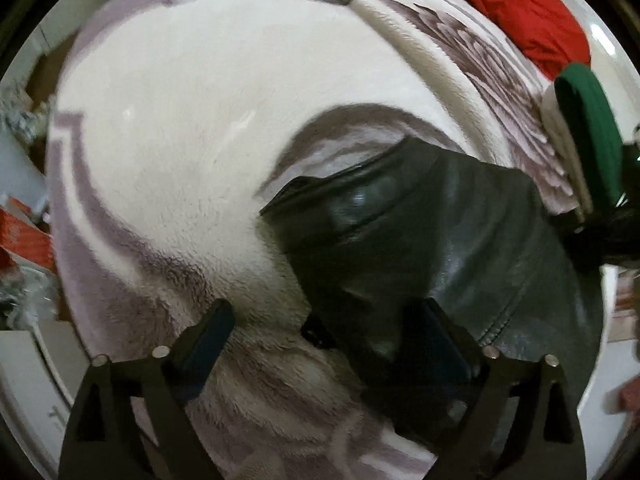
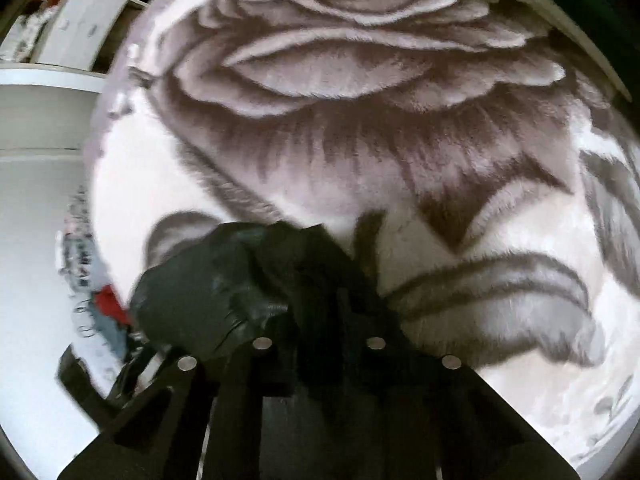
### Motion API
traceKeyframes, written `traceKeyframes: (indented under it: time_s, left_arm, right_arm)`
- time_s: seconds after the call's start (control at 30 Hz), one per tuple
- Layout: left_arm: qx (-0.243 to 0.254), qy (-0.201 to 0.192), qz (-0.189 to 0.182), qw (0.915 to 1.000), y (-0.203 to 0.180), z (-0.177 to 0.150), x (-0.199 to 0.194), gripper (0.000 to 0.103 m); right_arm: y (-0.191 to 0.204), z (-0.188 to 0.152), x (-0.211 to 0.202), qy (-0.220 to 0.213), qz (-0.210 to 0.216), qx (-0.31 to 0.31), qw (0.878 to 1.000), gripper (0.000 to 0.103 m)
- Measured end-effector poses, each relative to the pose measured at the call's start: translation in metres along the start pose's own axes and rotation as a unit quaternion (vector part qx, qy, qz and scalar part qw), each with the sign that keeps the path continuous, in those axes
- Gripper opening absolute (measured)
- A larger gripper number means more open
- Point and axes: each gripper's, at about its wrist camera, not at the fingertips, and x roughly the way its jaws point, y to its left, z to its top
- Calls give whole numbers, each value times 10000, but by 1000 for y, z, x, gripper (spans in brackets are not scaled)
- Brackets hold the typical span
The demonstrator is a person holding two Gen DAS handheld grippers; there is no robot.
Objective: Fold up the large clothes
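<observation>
Your left gripper stands wide apart, pointing down over the black leather jacket, whose glossy, creased corner lies between the fingers on the plush rose-patterned blanket, pads not pressing it. Ahead to the right lies a red cloth. Your right gripper has its jaws together, clamped on a bunched dark fold of the jacket just ahead and left, above the blanket.
</observation>
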Motion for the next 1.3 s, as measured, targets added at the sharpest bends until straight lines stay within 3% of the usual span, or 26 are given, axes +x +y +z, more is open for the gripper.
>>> traceKeyframes:
  time_s: [0.07,0.17,0.27,0.33,0.43,0.53,0.6,0.67,0.87,0.97,1.1,1.17,1.23,1.3]
  left_arm:
    - [-18,49,-91,9999,5,2,-2,96]
    - [-194,106,-4,9998,6,5,-21,96]
    - [-306,-139,60,9994,6,5,-48,96]
    - [-241,-341,91,9991,1,7,-59,96]
    - [25,-379,403,9985,-7,15,-46,96]
    - [130,-114,822,9965,-1,24,-16,96]
    - [85,50,744,9972,6,25,-3,96]
    - [181,18,722,9972,9,23,-2,99]
    - [247,-38,721,9971,21,19,1,99]
    - [258,14,695,9972,19,21,-2,99]
    - [420,-29,792,9960,16,15,-10,99]
    - [321,0,726,9968,23,11,-9,99]
    - [198,20,646,9977,26,13,-6,99]
    - [205,1,660,9976,25,13,-6,99]
  right_arm:
    - [-4,8,20,144,-13,93,9999,13]
    - [-8,14,19,309,33,236,9992,13]
    - [-6,14,-8,353,72,187,9992,20]
    - [-4,2,-50,12,164,38,9999,21]
    - [-4,-19,-92,-447,32,-78,9990,29]
    - [-13,-48,-112,-367,478,111,9981,29]
    - [-15,-56,-97,6,798,149,9967,29]
    - [-13,-54,-66,418,793,186,9958,29]
    - [-14,-29,13,513,-93,285,9982,25]
    - [4,-28,15,545,-490,-9,9973,25]
    - [14,-38,-26,567,-348,142,9977,26]
    - [25,-55,-53,405,180,25,9990,26]
    - [34,-76,-51,701,581,-29,9958,26]
    - [40,-96,-20,1211,598,-74,9908,26]
